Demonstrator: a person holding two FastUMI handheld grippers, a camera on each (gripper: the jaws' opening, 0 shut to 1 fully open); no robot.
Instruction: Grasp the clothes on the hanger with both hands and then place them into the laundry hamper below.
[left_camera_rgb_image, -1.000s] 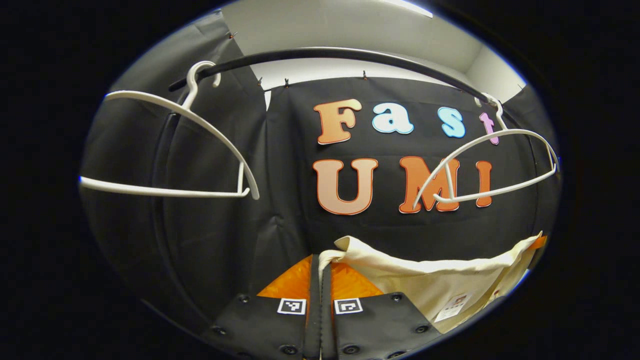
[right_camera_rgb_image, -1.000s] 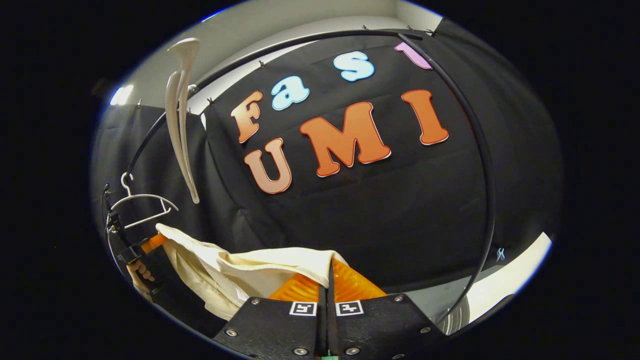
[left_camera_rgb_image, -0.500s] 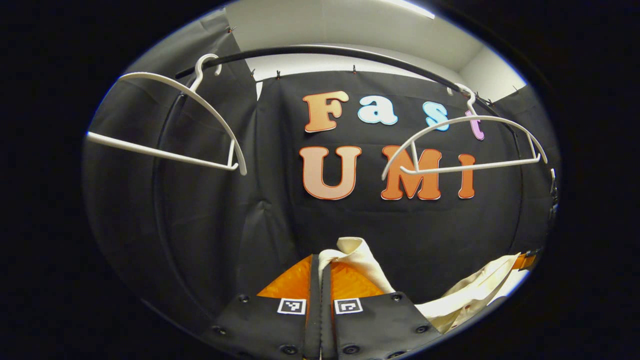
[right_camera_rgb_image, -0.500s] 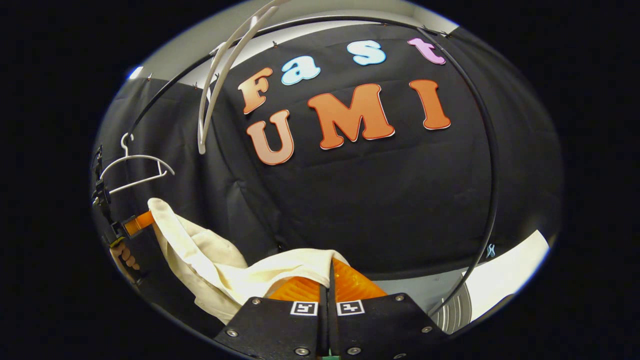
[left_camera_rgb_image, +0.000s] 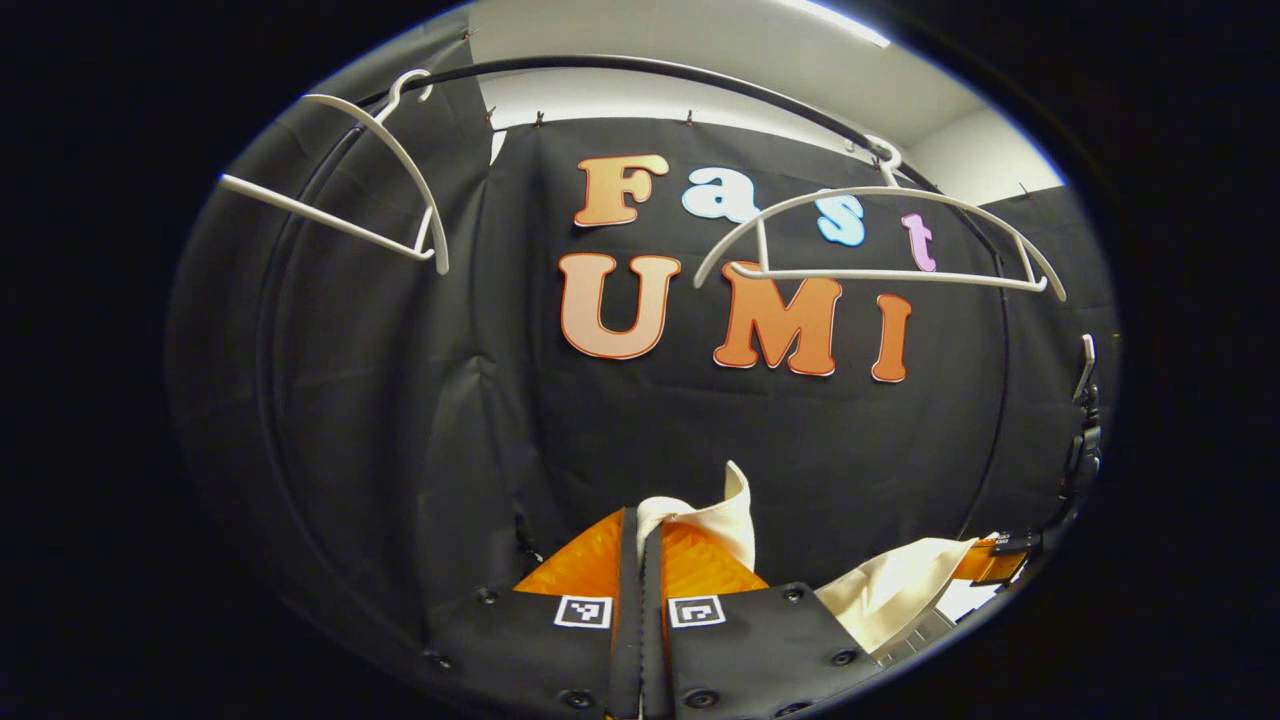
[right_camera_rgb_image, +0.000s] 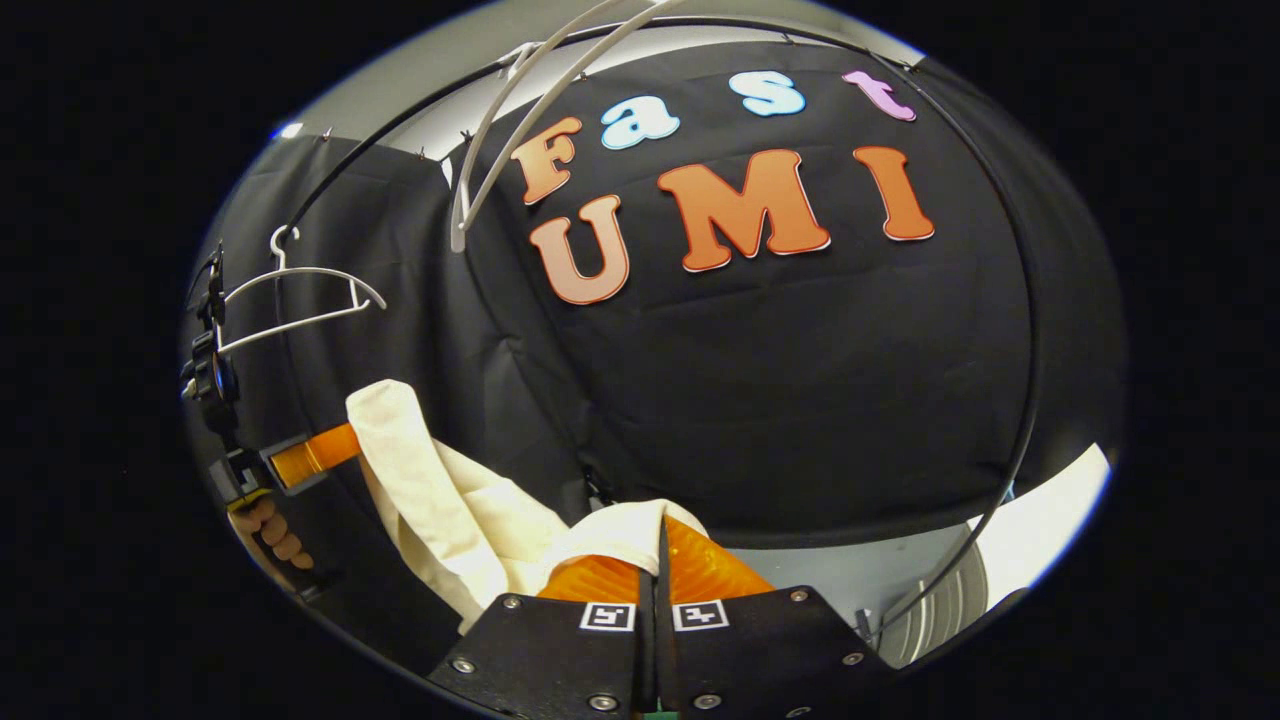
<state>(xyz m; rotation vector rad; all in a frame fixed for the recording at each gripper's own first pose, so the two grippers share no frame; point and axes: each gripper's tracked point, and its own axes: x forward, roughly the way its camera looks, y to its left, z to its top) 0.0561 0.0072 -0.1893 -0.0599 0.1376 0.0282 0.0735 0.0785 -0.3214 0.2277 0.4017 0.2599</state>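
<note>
- Cream cloth (right_camera_rgb_image: 440, 500) hangs between my two tongs, below the bare white hangers (left_camera_rgb_image: 880, 235).
- My left tongs (left_camera_rgb_image: 641, 530) are pressed together, pinching one end of it.
- My right tongs (right_camera_rgb_image: 660, 535) pinch the other end.
- The hangers hook on a black rail (left_camera_rgb_image: 620, 68).

In front of me the black cloth wall (left_camera_rgb_image: 420, 400) hangs in loose vertical folds, clipped along its top edge. Above it I see a plain white wall (left_camera_rgb_image: 640, 95) and a pale ceiling with a bright strip of light (left_camera_rgb_image: 835, 20) at the upper edge. A black curved rail (left_camera_rgb_image: 620, 66) arches across the booth and runs down its side (right_camera_rgb_image: 1010, 400). In the right gripper view, a light floor (right_camera_rgb_image: 1040, 520) shows at the lower right beneath the cloth.
</note>
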